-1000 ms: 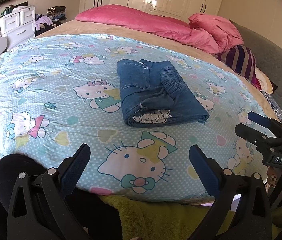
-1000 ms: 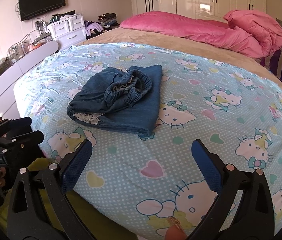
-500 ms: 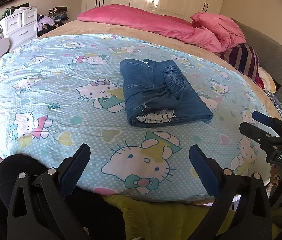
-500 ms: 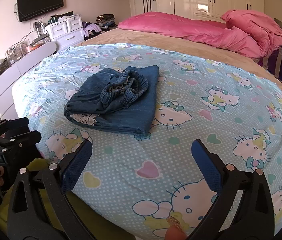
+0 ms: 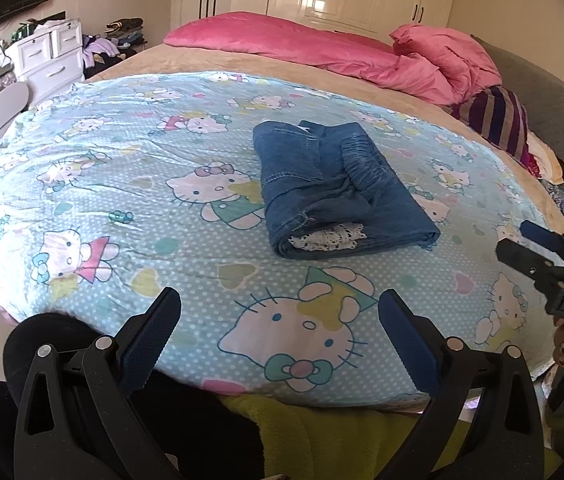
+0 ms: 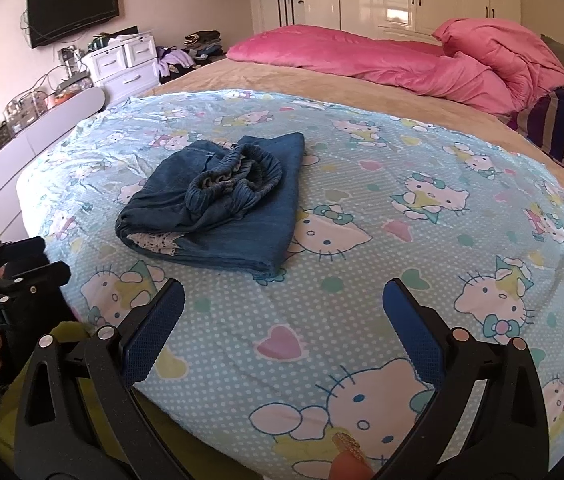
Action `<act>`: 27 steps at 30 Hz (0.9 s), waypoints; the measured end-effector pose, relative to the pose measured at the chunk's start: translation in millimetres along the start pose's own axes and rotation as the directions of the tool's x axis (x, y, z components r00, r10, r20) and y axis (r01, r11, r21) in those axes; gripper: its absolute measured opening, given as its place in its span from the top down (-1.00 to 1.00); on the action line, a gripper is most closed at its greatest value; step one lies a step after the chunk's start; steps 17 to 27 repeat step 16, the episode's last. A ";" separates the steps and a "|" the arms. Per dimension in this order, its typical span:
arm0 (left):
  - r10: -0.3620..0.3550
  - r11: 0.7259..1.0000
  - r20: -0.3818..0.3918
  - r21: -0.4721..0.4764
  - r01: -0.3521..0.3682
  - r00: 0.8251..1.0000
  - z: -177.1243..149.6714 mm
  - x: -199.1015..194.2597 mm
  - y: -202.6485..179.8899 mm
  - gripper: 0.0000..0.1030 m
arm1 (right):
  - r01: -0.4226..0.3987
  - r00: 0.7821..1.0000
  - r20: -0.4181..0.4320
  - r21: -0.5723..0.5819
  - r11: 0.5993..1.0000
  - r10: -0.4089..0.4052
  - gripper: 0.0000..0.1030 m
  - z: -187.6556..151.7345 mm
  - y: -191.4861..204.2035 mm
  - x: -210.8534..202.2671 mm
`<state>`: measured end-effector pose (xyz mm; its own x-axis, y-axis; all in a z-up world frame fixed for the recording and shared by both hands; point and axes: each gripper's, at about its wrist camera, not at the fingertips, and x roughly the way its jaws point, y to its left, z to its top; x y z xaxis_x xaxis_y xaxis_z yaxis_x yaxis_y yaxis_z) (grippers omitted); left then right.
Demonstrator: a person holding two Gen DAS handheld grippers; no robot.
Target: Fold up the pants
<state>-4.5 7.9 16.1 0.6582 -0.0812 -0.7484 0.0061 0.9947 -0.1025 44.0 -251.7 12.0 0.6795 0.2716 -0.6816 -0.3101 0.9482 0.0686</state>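
The pants [image 5: 338, 188] are seen lying folded into a compact bundle on the cartoon-print sheet [image 5: 121, 168] toward the middle of the bed, so the folding is judged essentially finished. Only a tidying of the bunched waistband [image 6: 237, 184] on top, or a withdrawal, would seem to be called for next. The left tongs [image 5: 279, 334] are held released and empty at the near edge of the bed. The right tongs [image 6: 284, 326] are likewise spread wide, gripping nothing, held low and level, well apart from the bundle.
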 end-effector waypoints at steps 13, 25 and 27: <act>0.139 0.981 -0.071 -0.123 -0.147 0.988 67.4 60.2 98.1 -0.91 | 0.311 0.950 -0.045 0.227 0.923 -0.309 -0.82 3.0 -141.0 17.2; 0.247 0.950 -0.123 -0.165 -0.265 0.961 97.5 92.6 151.1 -0.91 | 0.466 0.884 -0.130 0.314 0.827 -0.449 -0.82 -1.7 -224.3 25.8; 0.247 0.950 -0.123 -0.165 -0.265 0.961 97.5 92.6 151.1 -0.91 | 0.466 0.884 -0.130 0.314 0.827 -0.449 -0.82 -1.7 -224.3 25.8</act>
